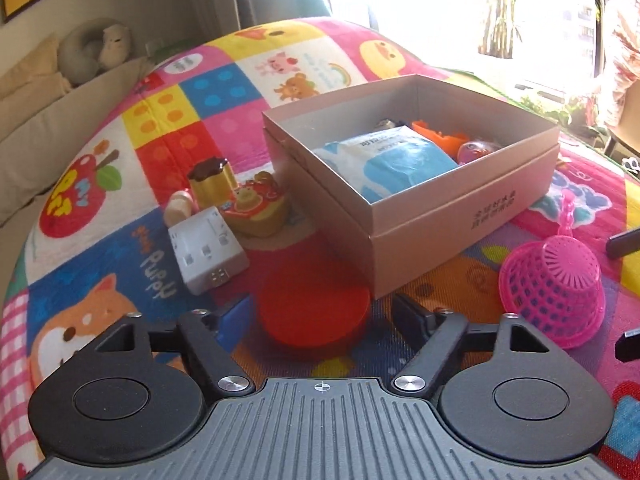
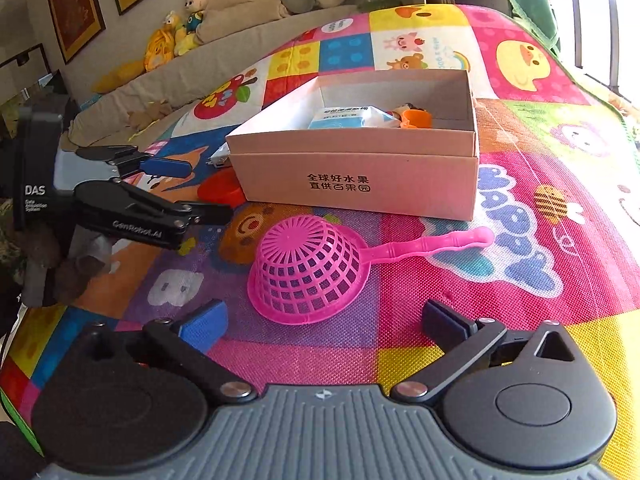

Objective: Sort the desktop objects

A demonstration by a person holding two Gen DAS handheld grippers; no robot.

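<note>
Fingers of the left gripper (image 1: 316,316) spread around a red lid (image 1: 313,312); right gripper (image 2: 322,324) fingers spread near the pink strainer (image 2: 308,272).

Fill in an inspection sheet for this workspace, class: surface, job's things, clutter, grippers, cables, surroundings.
Surface: patchwork cartoon play mat.
Job's things: open cardboard box holding a wipes pack and orange toy; pink strainer upside down; red lid; white power adapter; yellow toys.
Clutter: nothing seen.
Grippers: left gripper open around the red lid; right gripper open near the strainer.
Cables: nothing seen.
Surroundings: sofa with plush toys; bright window.
</note>
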